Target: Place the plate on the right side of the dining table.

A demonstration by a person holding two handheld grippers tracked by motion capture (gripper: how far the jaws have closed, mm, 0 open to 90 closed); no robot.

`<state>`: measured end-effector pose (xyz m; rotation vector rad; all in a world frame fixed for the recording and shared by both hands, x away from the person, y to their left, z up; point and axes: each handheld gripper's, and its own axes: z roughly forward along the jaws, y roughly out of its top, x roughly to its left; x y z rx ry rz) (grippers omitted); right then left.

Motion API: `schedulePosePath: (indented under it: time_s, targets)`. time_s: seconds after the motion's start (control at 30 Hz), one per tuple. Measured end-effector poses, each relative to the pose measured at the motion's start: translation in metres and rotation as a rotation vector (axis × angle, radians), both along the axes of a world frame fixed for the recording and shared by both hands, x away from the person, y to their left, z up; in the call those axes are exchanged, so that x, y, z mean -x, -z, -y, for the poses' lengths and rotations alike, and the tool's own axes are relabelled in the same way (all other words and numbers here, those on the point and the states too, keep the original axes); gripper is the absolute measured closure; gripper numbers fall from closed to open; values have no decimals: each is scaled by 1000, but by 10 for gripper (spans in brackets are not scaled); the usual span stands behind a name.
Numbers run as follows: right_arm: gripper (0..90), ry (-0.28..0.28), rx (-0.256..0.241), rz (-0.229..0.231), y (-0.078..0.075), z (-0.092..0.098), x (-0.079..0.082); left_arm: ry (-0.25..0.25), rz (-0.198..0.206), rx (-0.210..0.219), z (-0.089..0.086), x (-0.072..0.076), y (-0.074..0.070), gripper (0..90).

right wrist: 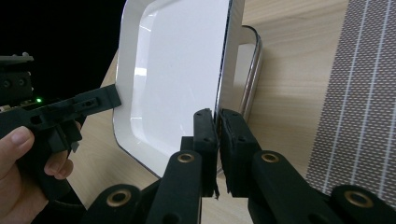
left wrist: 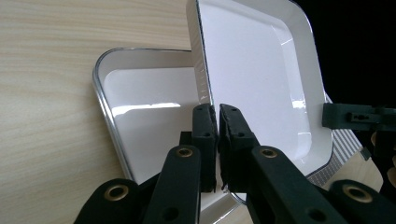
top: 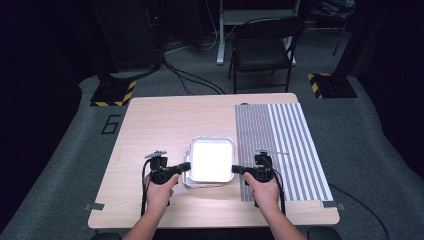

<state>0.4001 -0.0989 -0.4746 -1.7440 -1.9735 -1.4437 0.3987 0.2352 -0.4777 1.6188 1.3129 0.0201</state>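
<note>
Nearest to where I am standing, the person's two forearms are reaching in over the near edge of the wooden table (top: 150,120), one gripper in each hand. The left gripper (top: 186,166) is pinching the left rim of a white square tray (top: 212,159), its jaws closed almost flat together on that thin edge. The right gripper (top: 237,169) is doing the same on the opposite rim, jaws likewise nearly shut with the rim between them. In the left gripper view the gripped tray (left wrist: 261,74) is riding up off a second tray (left wrist: 144,116) that is lying on the wood beneath it, so the upper one is being held clear of the lower, at least on that side. The right gripper view is showing the same pair, the upper tray (right wrist: 173,79) raised and the lower tray's rim (right wrist: 254,79) peeking out behind it.

The tray is sitting squarely between the two grippers, each one pointing inward at it, and neither hand is nearer than the other. I judge any next move has to keep both sides level and travelling together.

Further off, a striped mat (top: 280,145) is covering the table's right portion, just beside the trays. Beyond the table a black folding chair (top: 262,47) is standing on the grey floor.
</note>
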Motion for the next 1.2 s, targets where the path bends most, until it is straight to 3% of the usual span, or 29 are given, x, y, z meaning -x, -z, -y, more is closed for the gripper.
schedulePosePath:
  time_s: [0.77, 1.2]
  targets:
    - [863, 51, 21, 4, -5, 32, 1, 60, -6, -18, 32, -8, -4, 843]
    - [862, 67, 20, 13, -9, 45, 2, 59, -3, -7, 45, -12, -7, 840]
